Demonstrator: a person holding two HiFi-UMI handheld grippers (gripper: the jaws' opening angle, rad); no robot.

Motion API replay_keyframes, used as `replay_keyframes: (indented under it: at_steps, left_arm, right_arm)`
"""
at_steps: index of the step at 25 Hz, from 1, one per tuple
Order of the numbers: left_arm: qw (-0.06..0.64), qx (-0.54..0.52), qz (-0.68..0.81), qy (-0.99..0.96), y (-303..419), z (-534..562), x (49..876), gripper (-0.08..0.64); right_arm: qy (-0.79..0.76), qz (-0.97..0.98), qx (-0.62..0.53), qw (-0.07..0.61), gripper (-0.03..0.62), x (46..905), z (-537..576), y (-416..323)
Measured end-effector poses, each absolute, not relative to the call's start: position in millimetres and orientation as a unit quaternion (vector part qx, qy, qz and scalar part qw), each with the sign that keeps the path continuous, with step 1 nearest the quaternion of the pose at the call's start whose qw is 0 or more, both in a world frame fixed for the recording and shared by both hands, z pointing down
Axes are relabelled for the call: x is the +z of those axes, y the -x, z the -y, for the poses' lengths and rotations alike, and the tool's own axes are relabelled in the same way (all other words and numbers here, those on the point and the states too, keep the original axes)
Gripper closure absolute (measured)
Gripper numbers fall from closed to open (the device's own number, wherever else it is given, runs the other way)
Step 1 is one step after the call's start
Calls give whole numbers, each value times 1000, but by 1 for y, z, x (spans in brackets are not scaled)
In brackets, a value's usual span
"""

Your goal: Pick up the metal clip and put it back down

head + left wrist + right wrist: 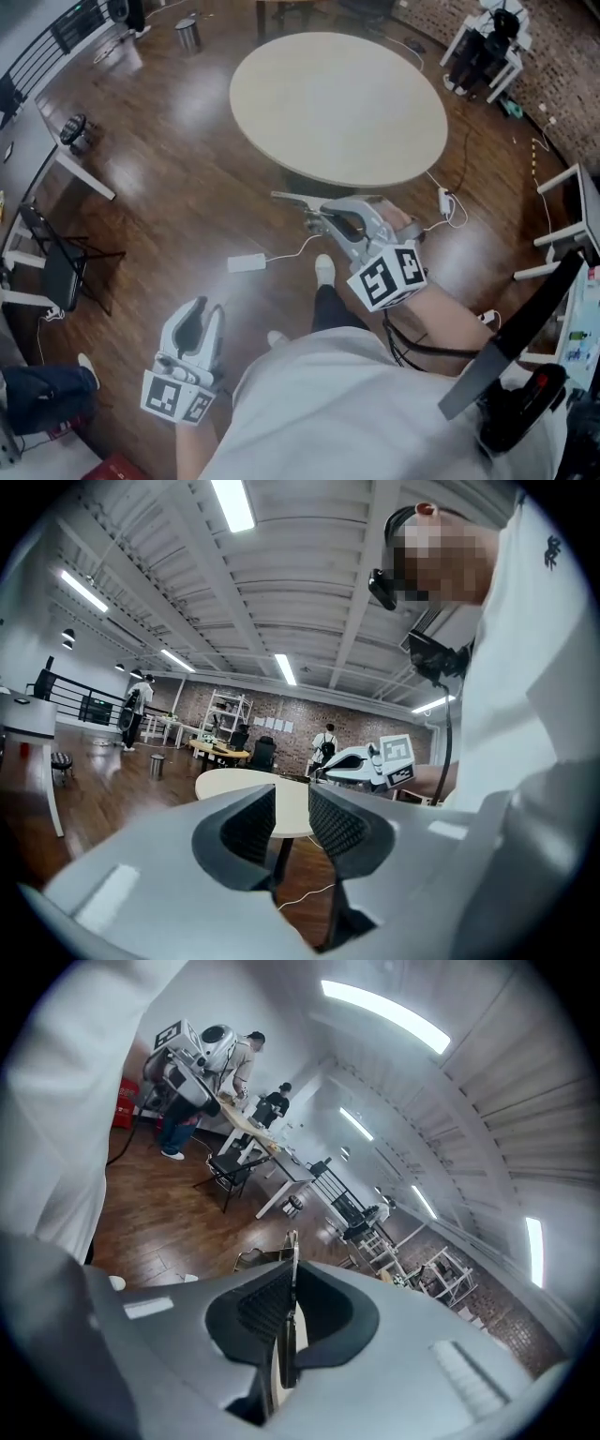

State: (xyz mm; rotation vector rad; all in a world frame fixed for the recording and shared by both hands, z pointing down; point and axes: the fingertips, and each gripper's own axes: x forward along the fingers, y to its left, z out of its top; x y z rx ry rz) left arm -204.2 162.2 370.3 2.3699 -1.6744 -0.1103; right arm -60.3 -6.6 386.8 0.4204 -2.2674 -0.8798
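My right gripper (315,217) is held out in front of the person, just short of the near edge of the round beige table (337,103). It is shut on the metal clip (289,197), a thin flat silvery piece that sticks out past the fingertips to the left. In the right gripper view the clip (292,1252) stands edge-on, pinched between the dark pads of my right gripper (290,1299). My left gripper (200,314) hangs low at the person's left side over the floor. In the left gripper view its jaws (292,808) stand a little apart with nothing between them.
A white power adapter (247,263) and cables lie on the wooden floor below the table. The person's shoe (324,269) is near them. A black folding chair (61,267) and desk legs stand at the left, shelving and equipment (487,47) at the far right.
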Motion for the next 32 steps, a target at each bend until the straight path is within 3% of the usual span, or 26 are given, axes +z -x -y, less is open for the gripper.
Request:
replay_keyframes:
  at_steps: [16, 32]
  left_arm:
    - [115, -40, 556, -822, 212, -170, 374, 453]
    - [114, -20, 563, -818, 188, -47, 356, 453]
  right_arm:
    - [-160, 869, -343, 318, 584, 375, -17, 77]
    - [-172, 861, -325, 352, 586, 456, 182, 44]
